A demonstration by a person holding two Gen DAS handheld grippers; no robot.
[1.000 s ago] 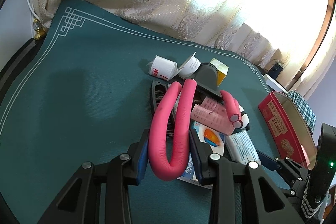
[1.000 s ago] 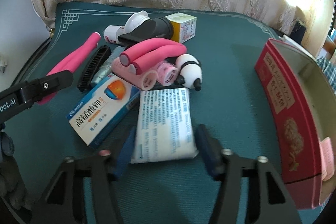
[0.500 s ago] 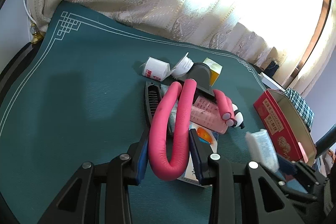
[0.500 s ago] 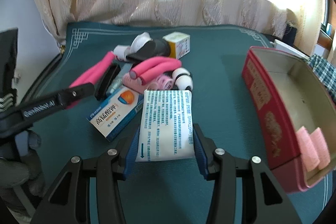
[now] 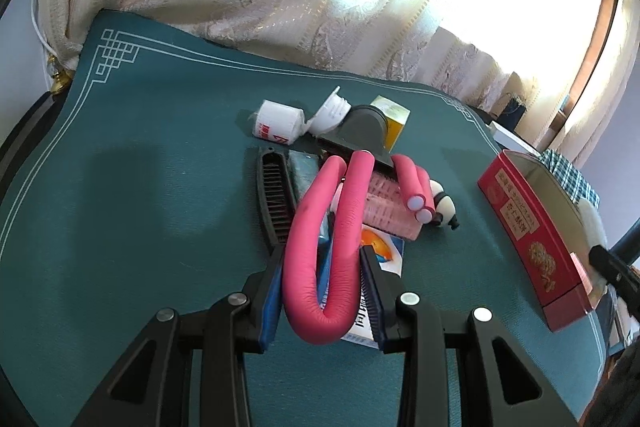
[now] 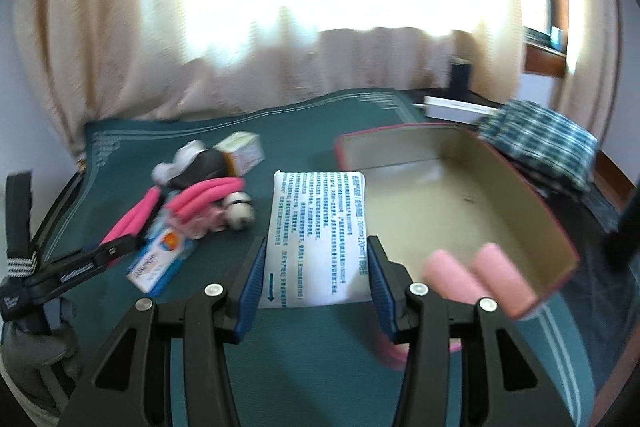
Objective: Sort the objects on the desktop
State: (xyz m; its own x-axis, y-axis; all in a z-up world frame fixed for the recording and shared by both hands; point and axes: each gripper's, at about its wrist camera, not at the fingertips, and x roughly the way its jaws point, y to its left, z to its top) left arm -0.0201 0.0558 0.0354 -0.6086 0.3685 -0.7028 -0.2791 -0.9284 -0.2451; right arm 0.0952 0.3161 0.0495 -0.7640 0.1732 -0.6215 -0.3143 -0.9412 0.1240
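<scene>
Right gripper [image 6: 316, 269] clamps a white printed packet [image 6: 318, 239] between its blue pads — red tin [image 6: 452, 211] at 2 o'clock. Left gripper [image 5: 322, 291] pinches a bent pink foam curler [image 5: 332, 239], extending toward 12 o'clock.

The left gripper [image 5: 322, 297] has matte black angular arms with triangular cut-outs, silver round screws and blue ribbed pads [image 5: 269, 307]. The right gripper [image 6: 316, 285] is built the same (its blue pads [image 6: 251, 287] equally ribbed). A grey-gloved hand [image 6: 36, 359] grips a handle.
</scene>
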